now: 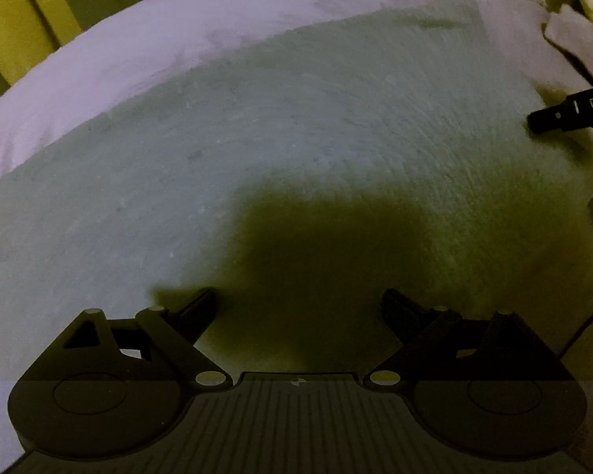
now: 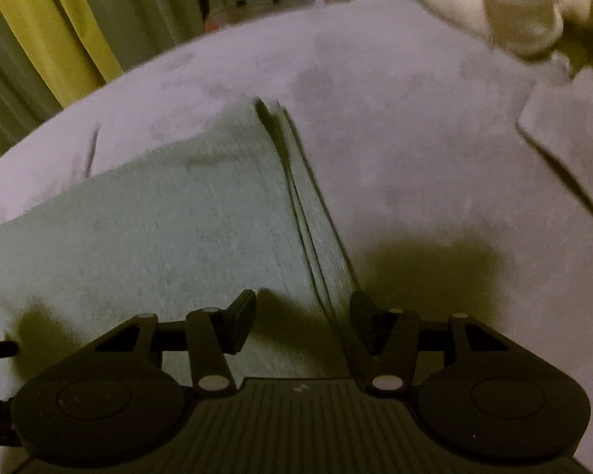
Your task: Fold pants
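Yellow-green curtain [image 1: 27, 19] far left, behind bed edge. My left claw [image 1: 298, 308] hangs over pants [image 1: 257, 138], jaws spread wide, nothing between them, its shadow dark on cloth below. Pants grey-green, lying flat on lilac sheet [image 1: 158, 35]. Right of that, my right claw [image 2: 302, 316] straddles pants' layered side edge [image 2: 316, 213], jaws part-way apart, fingers not pressing cloth that I can see. Far right: folded lilac cloth [image 2: 573, 130], pale plush toy [image 2: 522, 12] at bed's corner; path clear.
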